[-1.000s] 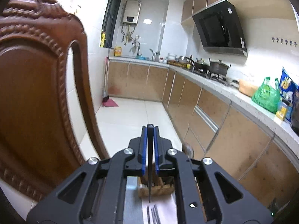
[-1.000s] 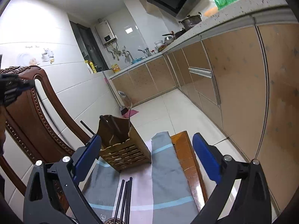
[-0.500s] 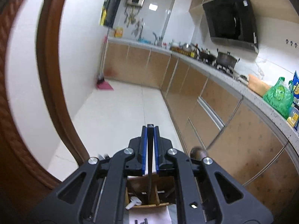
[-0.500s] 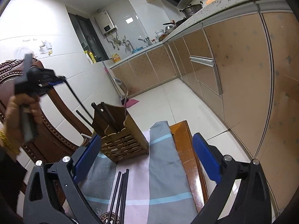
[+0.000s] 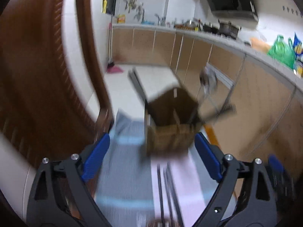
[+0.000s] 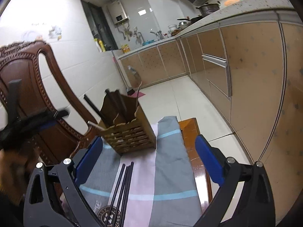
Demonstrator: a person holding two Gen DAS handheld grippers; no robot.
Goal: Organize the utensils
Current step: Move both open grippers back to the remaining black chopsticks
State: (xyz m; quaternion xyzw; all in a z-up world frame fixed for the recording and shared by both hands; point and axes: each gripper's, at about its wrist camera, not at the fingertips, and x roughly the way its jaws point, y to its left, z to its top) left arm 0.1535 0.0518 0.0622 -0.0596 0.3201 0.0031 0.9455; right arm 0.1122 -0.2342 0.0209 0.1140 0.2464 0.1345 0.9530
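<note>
A wooden utensil holder (image 6: 130,132) stands at the far end of a striped cloth; it also shows, blurred, in the left wrist view (image 5: 170,130). Dark chopsticks (image 6: 113,104) lean inside it. Several black chopsticks (image 6: 123,187) lie on the cloth in front of it, also seen in the left wrist view (image 5: 168,187). My left gripper (image 5: 151,157) is open and empty just in front of the holder. My right gripper (image 6: 147,160) is open and empty above the loose chopsticks.
The grey, pink and blue striped cloth (image 6: 170,179) covers a small wooden table (image 6: 191,132). A carved wooden chair back (image 6: 24,87) stands close on the left. Kitchen cabinets (image 6: 246,75) run along the right, with tiled floor beyond the table.
My left gripper has opened and let go of the black chopstick, which now stands in the holder, and has dropped lower toward the cloth. The right gripper has barely moved.
</note>
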